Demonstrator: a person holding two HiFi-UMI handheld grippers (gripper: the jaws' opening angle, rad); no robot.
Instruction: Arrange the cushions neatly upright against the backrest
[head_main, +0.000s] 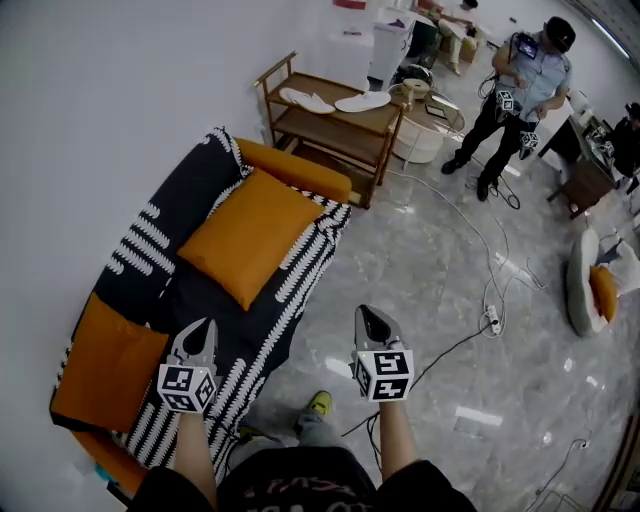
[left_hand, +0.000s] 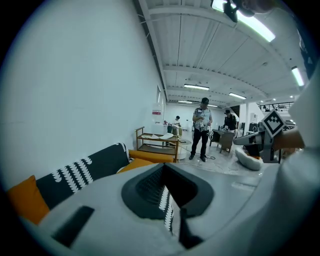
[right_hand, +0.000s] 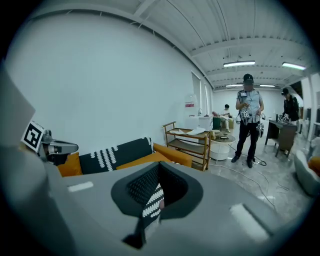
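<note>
While both grippers hover over the front edge of a sofa (head_main: 300, 170), the left gripper (head_main: 199, 328) and the right gripper (head_main: 373, 316) each have their jaws clenched together with nothing between them. The sofa stands against a white wall and is draped with a black throw (head_main: 150, 245) patterned in white. One large orange cushion (head_main: 250, 235) lies flat on the middle of the seat, turned at an angle. A second orange cushion (head_main: 108, 362) sits at the near end, just left of the left gripper. Beyond the sofa stands a wooden shelf (head_main: 335, 125), and a person (head_main: 520, 90) stands farther off on the marble floor (head_main: 450, 300).
</note>
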